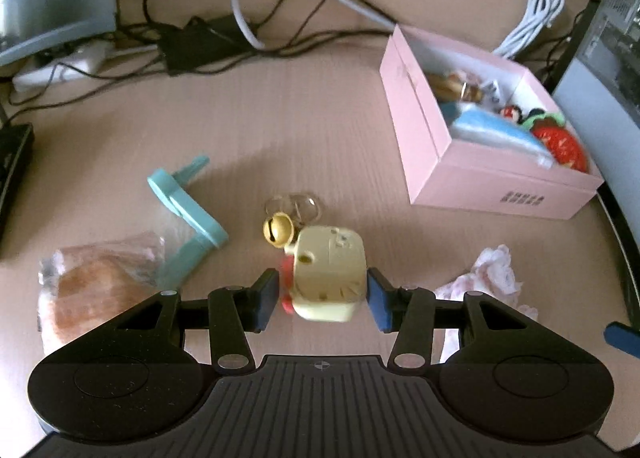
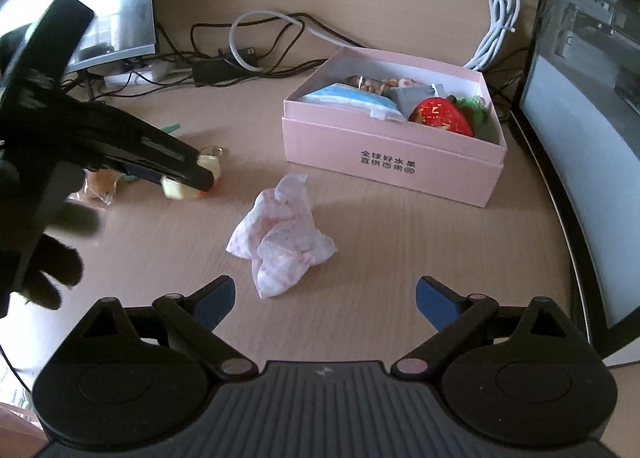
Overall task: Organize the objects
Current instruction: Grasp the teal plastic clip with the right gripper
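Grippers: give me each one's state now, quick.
Left gripper: closed on the cream toy keychain.
Right gripper: open, empty, with the crumpled cloth ahead.

The left gripper [image 1: 322, 292] points toward 12 o'clock in its own wrist view, its two blue pads [image 1: 267, 298] drawn in close, one at 9 o'clock and one at 3 o'clock of the cream keychain toy [image 1: 328, 274] that they clamp. Seen from the right wrist view, the same gripper reaches in from 9 o'clock, tilted down toward the desk, with a black-gloved hand [image 2: 44, 258] behind it. The right gripper [image 2: 324, 300] faces 12 o'clock with its jaws spread wide and nothing between them.
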The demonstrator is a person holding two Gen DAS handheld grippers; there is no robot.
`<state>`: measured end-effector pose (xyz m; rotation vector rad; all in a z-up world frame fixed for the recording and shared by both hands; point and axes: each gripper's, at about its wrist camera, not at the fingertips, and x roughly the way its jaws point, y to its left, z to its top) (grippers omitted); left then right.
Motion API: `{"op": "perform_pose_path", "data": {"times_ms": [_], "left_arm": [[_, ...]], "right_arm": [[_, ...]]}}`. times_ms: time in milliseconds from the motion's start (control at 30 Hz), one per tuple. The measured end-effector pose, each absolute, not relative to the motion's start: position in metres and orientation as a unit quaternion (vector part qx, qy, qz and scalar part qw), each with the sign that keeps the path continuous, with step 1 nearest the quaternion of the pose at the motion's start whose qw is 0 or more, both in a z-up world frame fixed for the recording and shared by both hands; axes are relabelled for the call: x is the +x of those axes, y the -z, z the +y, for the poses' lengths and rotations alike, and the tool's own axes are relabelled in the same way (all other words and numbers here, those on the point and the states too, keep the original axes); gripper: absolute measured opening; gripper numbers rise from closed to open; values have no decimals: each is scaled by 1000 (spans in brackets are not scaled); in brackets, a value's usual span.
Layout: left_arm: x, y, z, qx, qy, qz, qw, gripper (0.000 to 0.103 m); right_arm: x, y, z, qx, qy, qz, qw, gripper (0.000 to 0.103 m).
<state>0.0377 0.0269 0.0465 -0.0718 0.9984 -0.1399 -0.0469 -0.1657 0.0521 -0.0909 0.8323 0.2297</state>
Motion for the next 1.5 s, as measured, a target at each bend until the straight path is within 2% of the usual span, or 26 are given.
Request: {"op": "perform_pose_path", "data": {"times_ms": [267,533,667,833,1133,1300,1367,1400,1467,1500], "left_arm": [[21,-45,32,-56,107,469,875,49],[-35,-51,56,-43,150,489,858,48],[-59,-54,75,-38,135,494,858,48],[-69,-59,108,-79,101,483,866,48],[-83,-55,151,-96,63,483,868,48],[-88,-54,165,-106,75,479,868,48],[-89,-52,170,-113,84,478,867,48],[-89,-51,172,-116,88,478,866,48],[-89,-49,174,-115,94,478,866,48],[-88,-49,174,-112,97,478,866,48]], "right_arm": [[-45,-49,-165,-51,-112,403,907,97],[-36,-45,-141,-77,-127,396,906,97],[-29,-47,-129,-81,-141,394,905,97],[-7,-62,-97,-69,-186,377,905,96],[73,-67,16,-100,-265,349,893,78],[116,-37,56,-126,-255,391,875,65],[126,-29,55,-115,-255,412,867,63],[128,-26,54,-112,-253,419,865,54],[128,-24,51,-112,-247,421,866,45],[126,-27,48,-107,-246,424,865,45]]}}
